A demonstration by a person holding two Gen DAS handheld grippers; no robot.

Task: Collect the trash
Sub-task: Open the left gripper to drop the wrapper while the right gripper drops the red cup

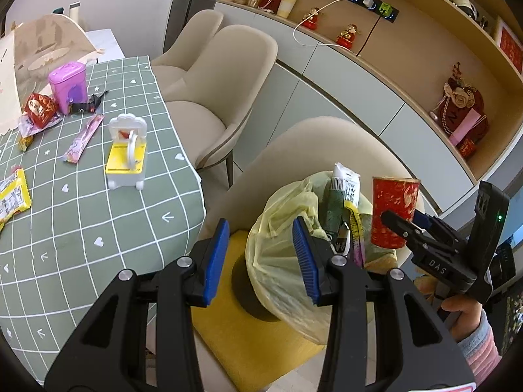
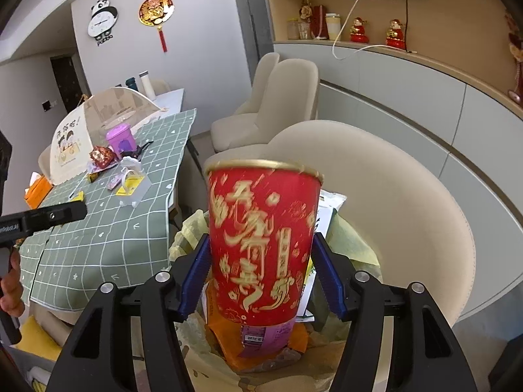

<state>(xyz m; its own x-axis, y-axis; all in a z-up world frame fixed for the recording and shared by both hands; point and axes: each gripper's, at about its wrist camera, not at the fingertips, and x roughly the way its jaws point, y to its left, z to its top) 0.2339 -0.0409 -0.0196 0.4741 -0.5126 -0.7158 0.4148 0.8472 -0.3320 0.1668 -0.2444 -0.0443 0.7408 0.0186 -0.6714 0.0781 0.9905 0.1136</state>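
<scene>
A red paper cup [image 2: 261,245] with gold characters stands between my right gripper [image 2: 260,277] pads, which are shut on it, above the bin bag [image 2: 353,245]. In the left wrist view the cup [image 1: 394,209] hangs over a yellow-bagged bin [image 1: 281,261] holding wrappers [image 1: 343,196], on a chair's yellow cushion [image 1: 235,336]. My left gripper [image 1: 261,261] is open and empty beside the bin. More trash lies on the green table: a red snack bag [image 1: 39,109], a pink stick wrapper [image 1: 83,138], a yellow packet [image 1: 11,197].
On the table stand a purple mini bin [image 1: 68,86], a white-and-yellow toy bin [image 1: 127,153] and a mesh food cover [image 1: 39,55]. Beige chairs [image 1: 222,75] line the table's right side. A sideboard with ornaments [image 1: 457,111] runs behind.
</scene>
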